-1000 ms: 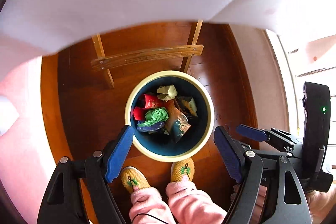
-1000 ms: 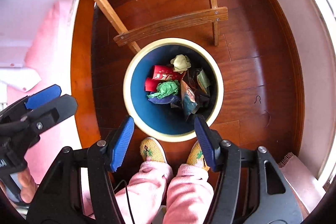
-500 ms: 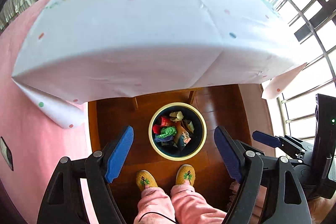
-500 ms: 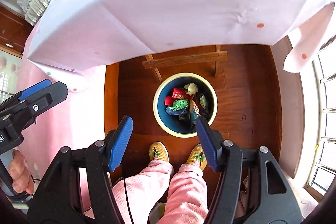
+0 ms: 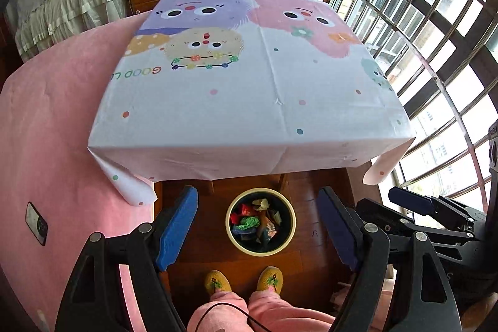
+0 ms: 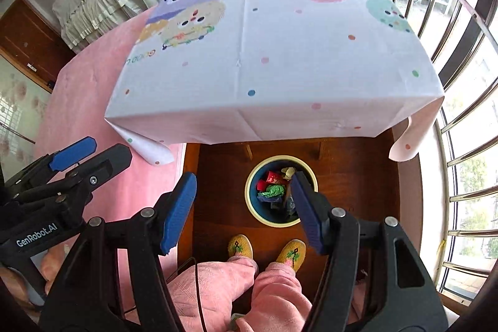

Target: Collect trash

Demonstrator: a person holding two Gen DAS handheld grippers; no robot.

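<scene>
Bedroom furniture rings a table (image 5: 249,101) draped in a white cartoon tablecloth (image 5: 218,114), which serves as the landmark. Left of the table lies pink bedding (image 5: 46,129). Below its near edge, on the wooden floor, stands the bin (image 5: 260,251), holding crumpled trash (image 5: 253,221) in red, green and cream. A second ago both cameras hung low over the bin under the table edge; now they have risen high enough to show the whole tabletop, which looks bare. I judge the collecting done, or nearly so. The left gripper (image 5: 258,235) is spread wide and empty; the right gripper (image 6: 242,207), also wide apart, holds nothing. On the tablecloth, upside down, reads "GOOD L…" (image 5: 140,73), cut off. "GenRobot.AI" (image 6: 36,235) marks the left gripper's body in the right wrist view.
</scene>
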